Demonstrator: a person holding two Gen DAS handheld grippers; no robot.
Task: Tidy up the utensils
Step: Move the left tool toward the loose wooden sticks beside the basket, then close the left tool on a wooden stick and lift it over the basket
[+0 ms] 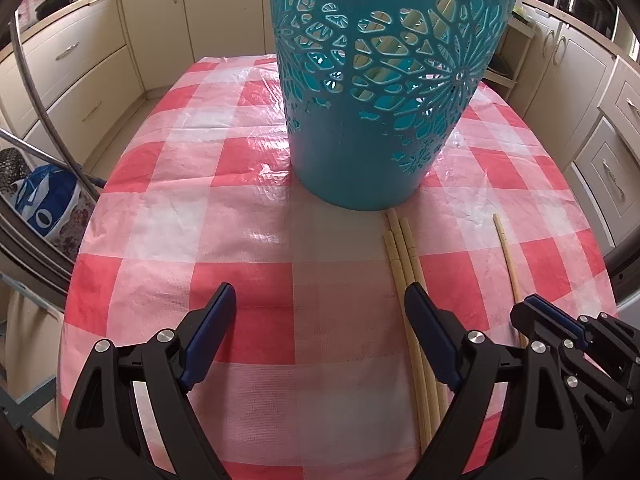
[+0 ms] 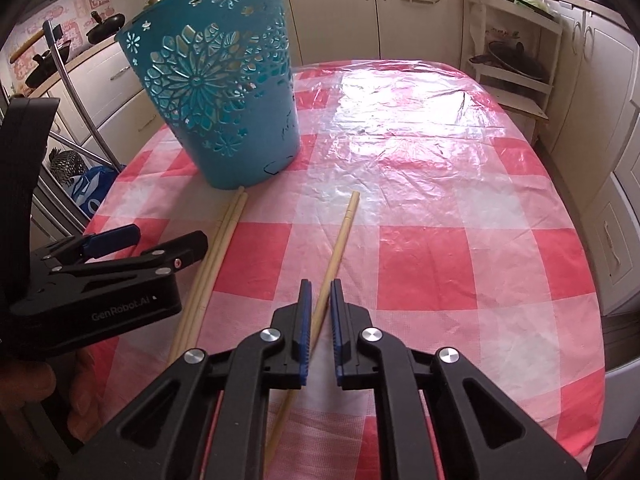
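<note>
Kitchen: cream cabinets all round, oval tabletop (image 2: 440,256) under red-white check plastic cloth.
Bin: teal cut-out bin (image 2: 224,92) upright toward the far left of the tabletop, some sticks already inside.
Right claw (image 2: 320,320): nearly shut on a lone chopstick (image 2: 340,236), pads at both sides, stick lying flat on the cloth, far tip pointing toward the far edge.
Left claw (image 1: 320,320): wide open, empty, low over the near edge.
Bundle: three chopsticks (image 1: 400,256) side by side, far tips just at the bin's foot, running under the left claw's right finger.
Step tip: judge grip firm first, lift clear, tip stick upright, drop into the bin's mouth.
In the way: the claws sit close together near the near edge; bin wall is tall, needs clearing.
</note>
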